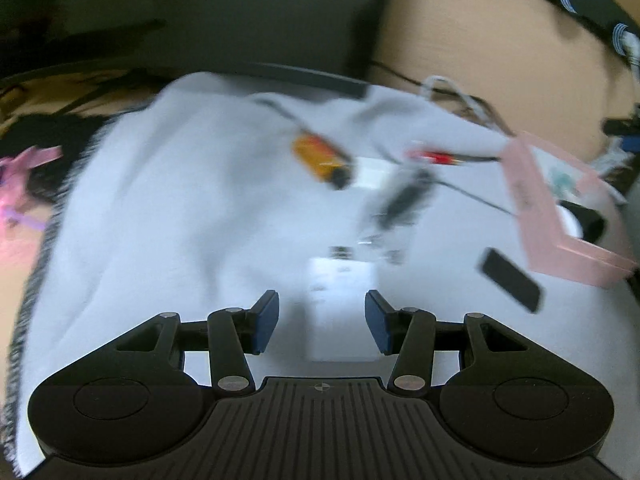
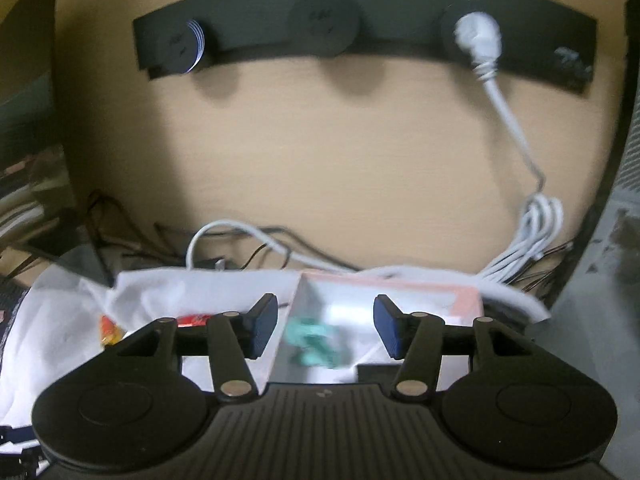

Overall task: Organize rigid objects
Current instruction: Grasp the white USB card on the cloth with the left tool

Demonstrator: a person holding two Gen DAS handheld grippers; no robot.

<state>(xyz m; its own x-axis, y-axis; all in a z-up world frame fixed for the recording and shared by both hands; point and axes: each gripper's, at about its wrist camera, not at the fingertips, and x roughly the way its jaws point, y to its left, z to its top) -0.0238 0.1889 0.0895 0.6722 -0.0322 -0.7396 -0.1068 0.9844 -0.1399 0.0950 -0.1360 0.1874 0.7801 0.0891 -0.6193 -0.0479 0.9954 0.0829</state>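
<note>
Jaws of the left gripper stand partly apart with nothing gripped, hovering over a white cloth; a blurred white block lies on the cloth beyond the gap. Farther off lie an orange cylinder, a dark blurred tool, a black slab and, at right, the pink box. Jaws of the right gripper are likewise partly apart and empty, above the pink box, where a green object lies inside.

Tan wood wall, black socket strip, white plug
</note>
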